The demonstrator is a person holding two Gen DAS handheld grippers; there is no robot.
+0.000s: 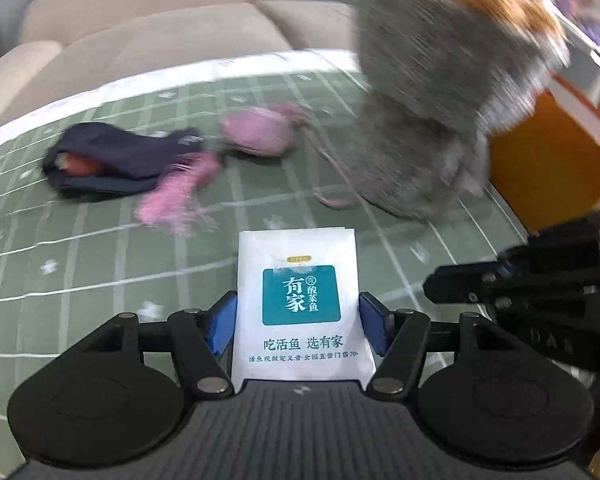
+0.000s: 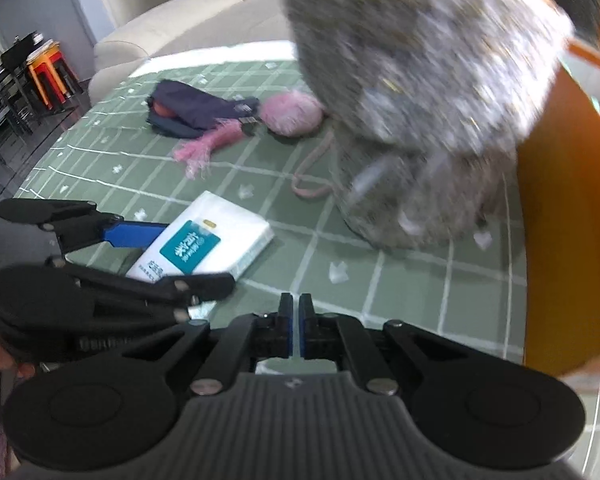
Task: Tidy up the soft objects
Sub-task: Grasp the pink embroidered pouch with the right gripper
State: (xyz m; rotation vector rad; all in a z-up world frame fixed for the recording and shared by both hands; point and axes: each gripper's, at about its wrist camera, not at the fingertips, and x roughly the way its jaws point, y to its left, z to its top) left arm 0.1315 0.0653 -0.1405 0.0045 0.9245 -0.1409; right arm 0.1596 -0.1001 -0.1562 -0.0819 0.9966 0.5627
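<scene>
My left gripper [image 1: 298, 322] is shut on a white tissue pack [image 1: 298, 304] with a teal label, just above the green checked tablecloth [image 1: 100, 264]; it also shows in the right wrist view [image 2: 204, 240]. My right gripper [image 2: 296, 332] is shut and empty, beside the left one. A large grey furry toy [image 1: 424, 112] with an orange top stands blurred at the right [image 2: 420, 112]. A pink fluffy ball [image 1: 258, 130] with a tassel and cord, and a dark navy cloth [image 1: 116, 156], lie farther back.
An orange box [image 1: 548, 160] stands at the table's right edge, seen also in the right wrist view [image 2: 560, 220]. A beige sofa [image 1: 140, 20] lies beyond the table. Chairs and stools [image 2: 40, 68] stand at the far left.
</scene>
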